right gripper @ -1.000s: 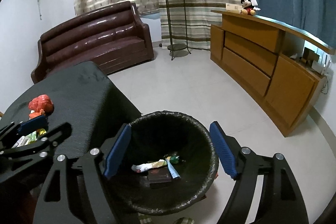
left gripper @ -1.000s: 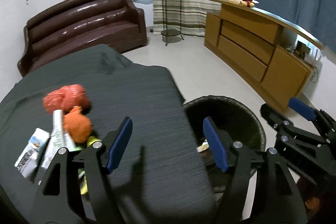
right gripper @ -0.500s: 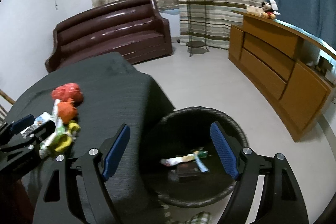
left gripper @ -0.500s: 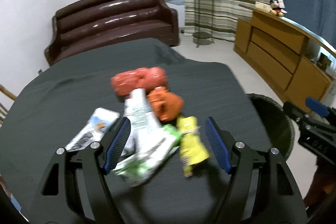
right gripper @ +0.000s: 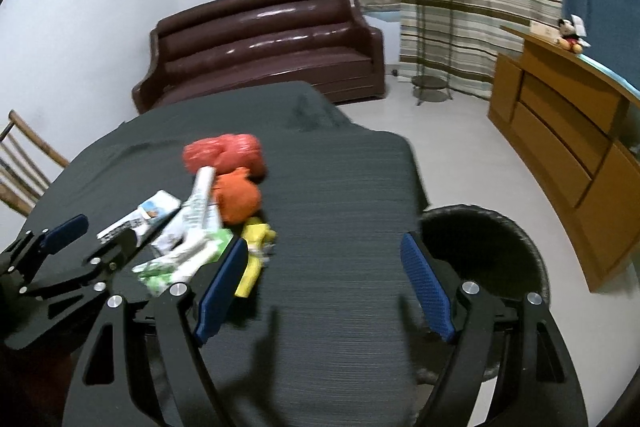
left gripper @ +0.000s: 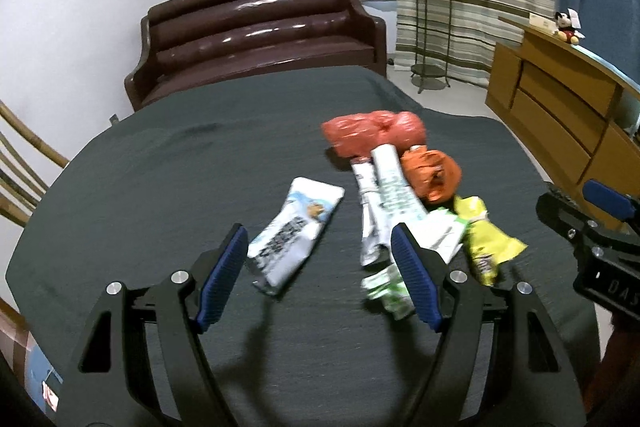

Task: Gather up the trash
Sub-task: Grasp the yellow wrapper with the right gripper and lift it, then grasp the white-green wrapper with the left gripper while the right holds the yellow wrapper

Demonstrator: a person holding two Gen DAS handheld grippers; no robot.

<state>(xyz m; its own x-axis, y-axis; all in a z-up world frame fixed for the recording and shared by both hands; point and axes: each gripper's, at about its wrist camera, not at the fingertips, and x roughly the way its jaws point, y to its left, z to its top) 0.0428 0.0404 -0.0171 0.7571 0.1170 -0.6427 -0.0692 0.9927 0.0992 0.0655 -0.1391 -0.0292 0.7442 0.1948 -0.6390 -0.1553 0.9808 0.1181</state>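
Both views have swung from the trash bin [right gripper: 484, 247] back over the dark-clothed worktop [left gripper: 192, 163], so the litter that sat at the frame's left a second ago now lies straight ahead of the left hand-held gripper [left gripper: 318, 277]. That reads as the return leg after a drop: wrappers were lying in the bin a second ago, and the next pick is being lined up.

The left hand-held gripper hangs above the cloth with its jaws spread and nothing between them; the white-and-blue snack wrapper [left gripper: 298, 227] lies just beyond its fingertips. The right hand-held gripper [right gripper: 324, 283] is likewise spread and empty, over bare cloth between the pile and the worktop's right edge.

The remaining trash is bunched toward the right half of the worktop:
- a red plastic bag [left gripper: 372, 133] farthest back
- an orange crumpled bag [left gripper: 430, 173] touching it
- white-and-green sachets [left gripper: 394, 195] overlapping in the middle
- a yellow wrapper [left gripper: 486, 239] nearest the right edge

Judging by the overlap, pulling one sachet could drag its neighbours.

The bin stands on the floor hard against the worktop's right edge, lower than the cloth. The left and far parts of the worktop are bare, giving open room; a wooden chair [left gripper: 24, 179] stands off the left edge, clear of both tools.
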